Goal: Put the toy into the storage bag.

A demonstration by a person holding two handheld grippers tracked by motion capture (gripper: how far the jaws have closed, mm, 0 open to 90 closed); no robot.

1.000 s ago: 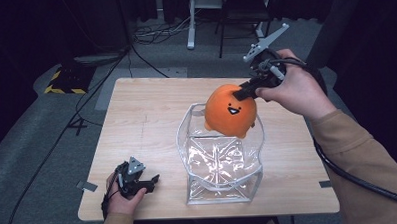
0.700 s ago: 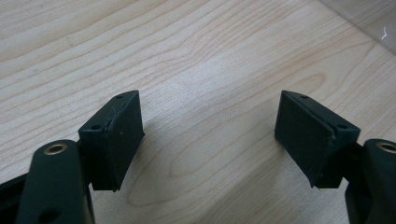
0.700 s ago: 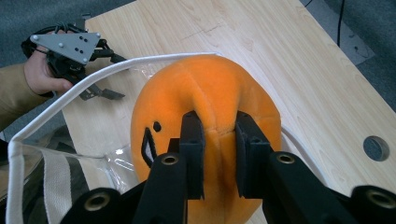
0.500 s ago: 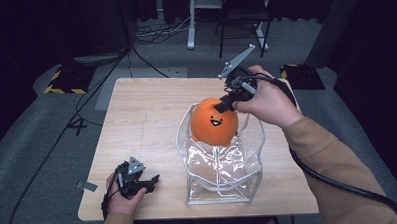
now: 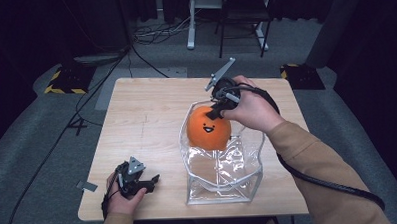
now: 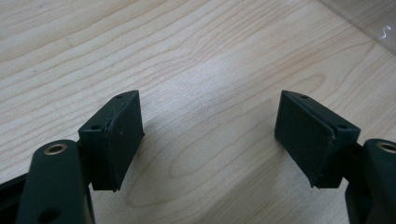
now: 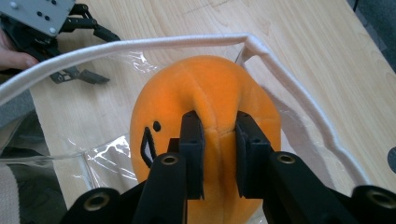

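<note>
Left gripper (image 5: pixel 148 183): jaws open and empty, resting on the near-left bench (image 5: pixel 146 114). Clear bag (image 5: pixel 224 181): upright, mouth open. Right gripper (image 5: pixel 215 113): jaws pinching the orange plush (image 5: pixel 207 129) at the bag's far rim, partly inside. Remaining: lower fully, release.

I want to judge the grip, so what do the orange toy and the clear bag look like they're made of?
Orange toy: looks like soft plush, matte fuzzy surface, dented where the right gripper pinches it. Clear bag: probably thin glossy plastic, see-through with crinkle glints, with a white trim along its rim.
</note>
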